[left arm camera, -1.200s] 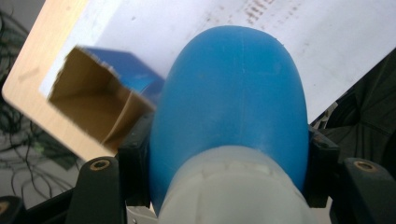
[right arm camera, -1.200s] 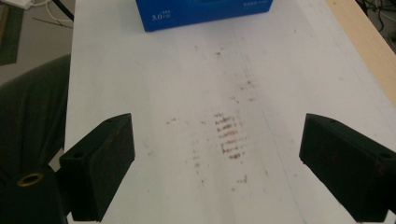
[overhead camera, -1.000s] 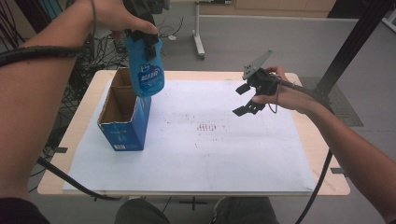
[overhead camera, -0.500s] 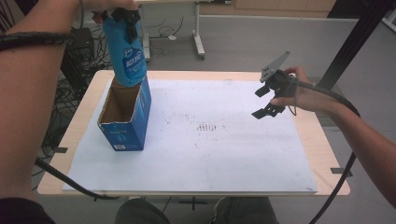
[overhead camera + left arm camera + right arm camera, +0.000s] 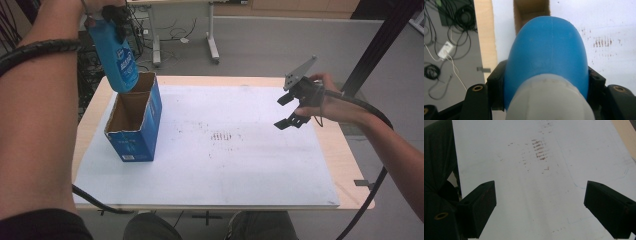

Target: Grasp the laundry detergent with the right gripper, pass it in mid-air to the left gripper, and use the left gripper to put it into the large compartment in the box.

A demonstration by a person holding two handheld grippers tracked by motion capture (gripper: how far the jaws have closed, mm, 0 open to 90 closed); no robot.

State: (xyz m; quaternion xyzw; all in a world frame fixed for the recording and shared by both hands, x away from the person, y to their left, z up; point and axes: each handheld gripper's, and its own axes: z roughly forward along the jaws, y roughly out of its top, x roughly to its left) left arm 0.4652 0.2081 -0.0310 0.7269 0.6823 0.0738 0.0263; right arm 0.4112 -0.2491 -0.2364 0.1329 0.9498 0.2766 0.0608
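Observation:
A blue bottle (image 5: 117,57) with a pale cap (image 5: 549,100) hangs upright in the air, its base just above the far rim of an open blue cardboard box (image 5: 136,125). My left gripper (image 5: 114,17) is shut on the bottle's top; in the left gripper view the black jaws clamp both sides of the bottle (image 5: 549,55). The box stands on the left part of the white sheet (image 5: 215,155). At the right side of the table, my right gripper (image 5: 288,110) hovers open above the sheet, with nothing between its jaws (image 5: 539,205).
Brown smudge marks (image 5: 222,136) sit in the middle of the sheet. The wooden table edge (image 5: 345,160) shows at the right. Cables (image 5: 446,50) lie on the floor to the left. Desk legs (image 5: 212,42) stand beyond the far edge.
The left gripper has lifted the blue bottle higher and farther back, above the box's far rim. The right gripper has drifted to the right and stayed open.

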